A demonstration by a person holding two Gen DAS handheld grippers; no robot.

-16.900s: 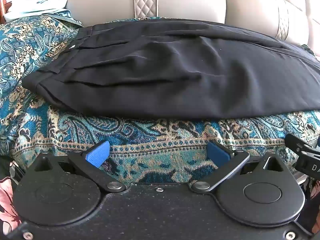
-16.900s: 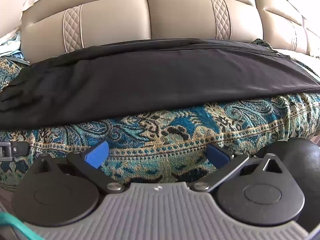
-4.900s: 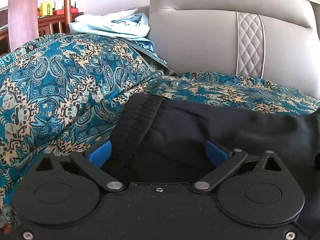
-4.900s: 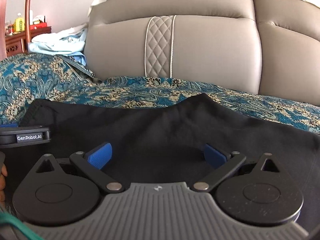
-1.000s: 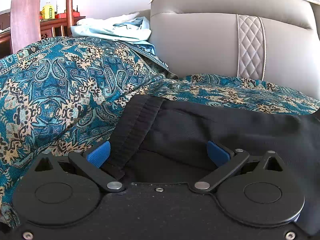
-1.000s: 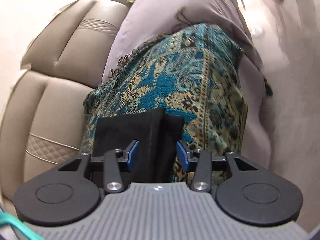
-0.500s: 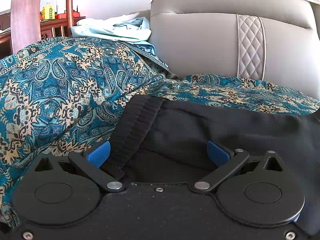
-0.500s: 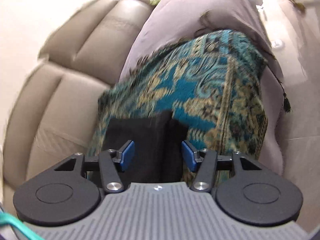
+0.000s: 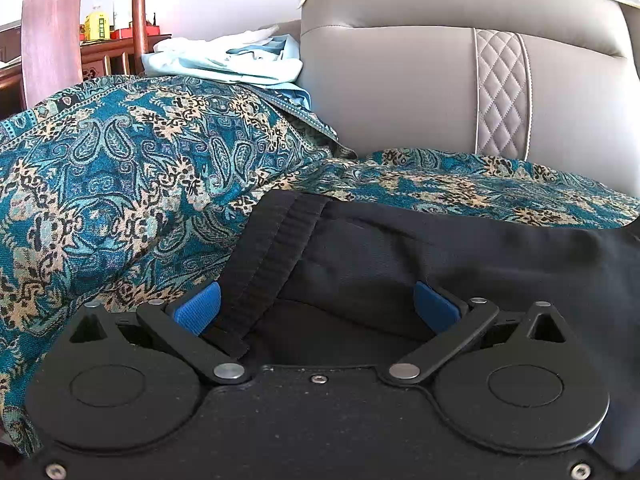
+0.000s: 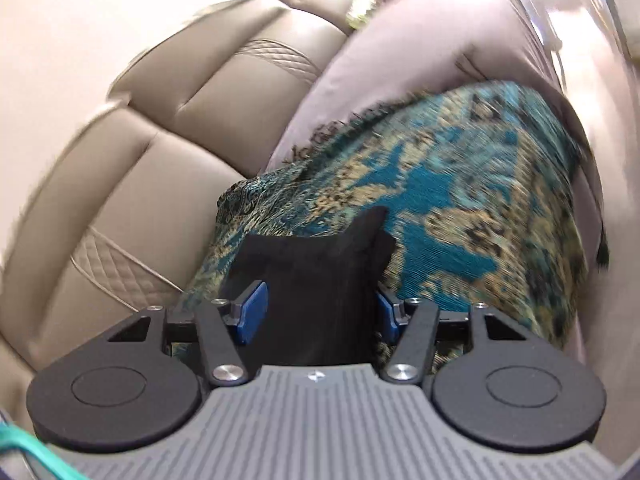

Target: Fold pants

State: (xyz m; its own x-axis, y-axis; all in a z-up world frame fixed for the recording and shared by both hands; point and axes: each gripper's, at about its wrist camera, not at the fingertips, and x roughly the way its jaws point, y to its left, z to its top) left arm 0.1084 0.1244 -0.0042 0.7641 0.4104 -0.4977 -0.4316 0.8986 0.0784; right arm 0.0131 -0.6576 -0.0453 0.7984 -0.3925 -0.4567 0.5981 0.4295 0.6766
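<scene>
The right claw [image 10: 316,312] stands half open over the pants' [image 9: 440,264] hem end at the throw's [image 9: 120,168] right, pads clear of the cloth. The left claw [image 9: 316,304] gapes wide over the waistband [image 9: 276,252], gripping nothing. The crosswise fold seems not yet made.
</scene>
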